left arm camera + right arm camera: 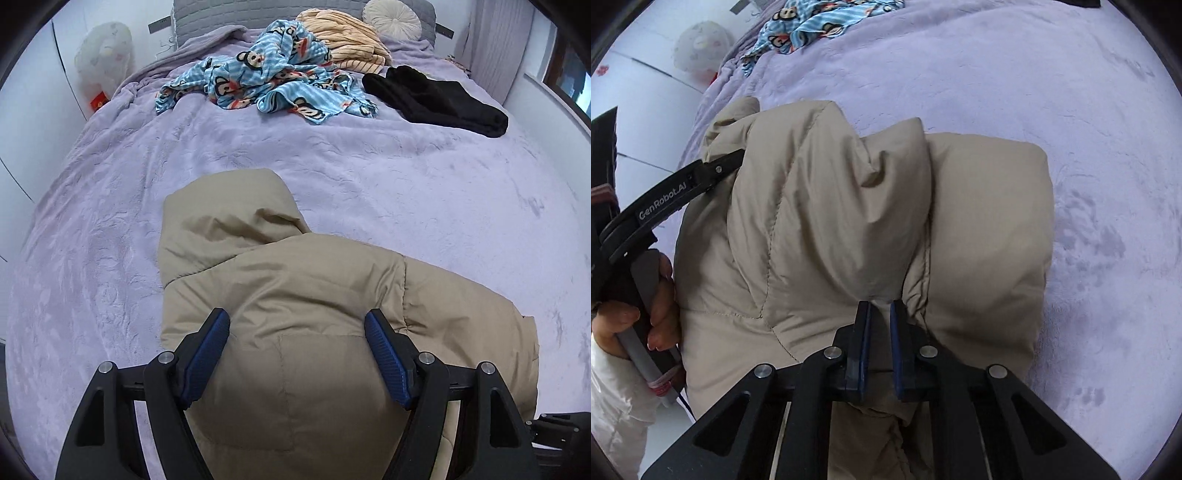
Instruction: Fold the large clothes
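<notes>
Item: tan padded jacket (295, 295), hooded, lying on the near part of a bed covered with a lilac plush blanket (406, 177). The hood (225, 214) points up the bed; the body is bunched in thick folds.

Left tool (297, 325): released, blue pads (207, 354) set wide apart above the back of the jacket, with fabric showing between them but not pressed by either pad. In the right wrist view its black arm reaches in from the left edge to the jacket's side, carried by a hand (661, 295) with a white sleeve (613, 398) below it.

Right tool (881, 306): clenched on a pinch of jacket fabric at a fold, with the blue pads nearly together and a thin ridge of cloth between them. Folds of the jacket rise on both sides of the grip.

Further items at the head of the bed, well apart from the jacket:
- blue striped cloth with a cartoon monkey print (273, 81), crumpled;
- cream striped garment (347, 40), heaped behind it;
- black garment (436, 99), lying to the right;
- round pale cushion (391, 18) against a grey quilted headboard (221, 14).

Beside the bed, left: a pale bag (103, 55) against the white wall.
</notes>
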The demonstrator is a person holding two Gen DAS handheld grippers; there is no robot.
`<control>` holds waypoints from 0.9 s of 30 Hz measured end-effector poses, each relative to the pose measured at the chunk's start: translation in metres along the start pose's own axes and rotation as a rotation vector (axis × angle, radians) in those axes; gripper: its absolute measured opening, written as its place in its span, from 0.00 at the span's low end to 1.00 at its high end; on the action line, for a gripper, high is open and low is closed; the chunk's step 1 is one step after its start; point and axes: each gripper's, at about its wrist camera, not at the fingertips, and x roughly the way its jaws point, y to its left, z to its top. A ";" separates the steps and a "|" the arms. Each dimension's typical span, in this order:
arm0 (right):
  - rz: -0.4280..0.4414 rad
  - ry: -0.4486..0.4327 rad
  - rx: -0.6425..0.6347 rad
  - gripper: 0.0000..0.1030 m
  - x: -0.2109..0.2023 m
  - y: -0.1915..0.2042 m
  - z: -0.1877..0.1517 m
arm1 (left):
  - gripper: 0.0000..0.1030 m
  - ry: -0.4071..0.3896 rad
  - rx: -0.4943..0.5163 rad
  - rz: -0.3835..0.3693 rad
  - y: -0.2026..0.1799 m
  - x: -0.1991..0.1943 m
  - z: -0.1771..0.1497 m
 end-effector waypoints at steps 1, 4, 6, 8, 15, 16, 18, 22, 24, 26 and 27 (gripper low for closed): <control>-0.008 0.001 -0.012 0.09 -0.002 0.002 0.000 | 0.74 0.007 -0.003 0.000 0.002 -0.006 -0.001; -0.024 0.005 -0.046 0.09 -0.007 0.010 -0.001 | 0.74 0.019 -0.017 0.001 0.010 -0.029 -0.010; -0.030 0.007 -0.057 0.09 -0.012 0.013 -0.004 | 0.76 0.034 -0.029 0.012 0.016 -0.043 -0.021; -0.037 0.006 -0.061 0.10 -0.018 0.016 -0.007 | 0.76 0.061 -0.047 0.025 0.022 -0.056 -0.035; -0.057 0.003 -0.056 0.14 -0.036 0.020 -0.021 | 0.80 0.143 -0.117 0.019 0.031 -0.079 -0.079; -0.058 0.001 -0.052 0.14 -0.039 0.020 -0.024 | 0.88 0.149 -0.122 0.019 0.031 -0.081 -0.084; -0.062 -0.005 -0.045 0.14 -0.043 0.020 -0.028 | 1.00 0.142 -0.130 0.020 0.032 -0.088 -0.092; -0.076 -0.011 -0.039 0.14 -0.050 0.022 -0.035 | 1.00 0.148 -0.135 0.017 0.034 -0.095 -0.100; -0.082 -0.009 -0.033 0.14 -0.056 0.021 -0.042 | 1.00 0.152 -0.144 0.017 0.035 -0.099 -0.102; -0.089 -0.006 -0.031 0.14 -0.060 0.022 -0.047 | 1.00 0.152 -0.149 0.018 0.035 -0.103 -0.103; -0.094 -0.005 -0.029 0.14 -0.063 0.021 -0.051 | 1.00 0.155 -0.147 0.019 0.036 -0.105 -0.103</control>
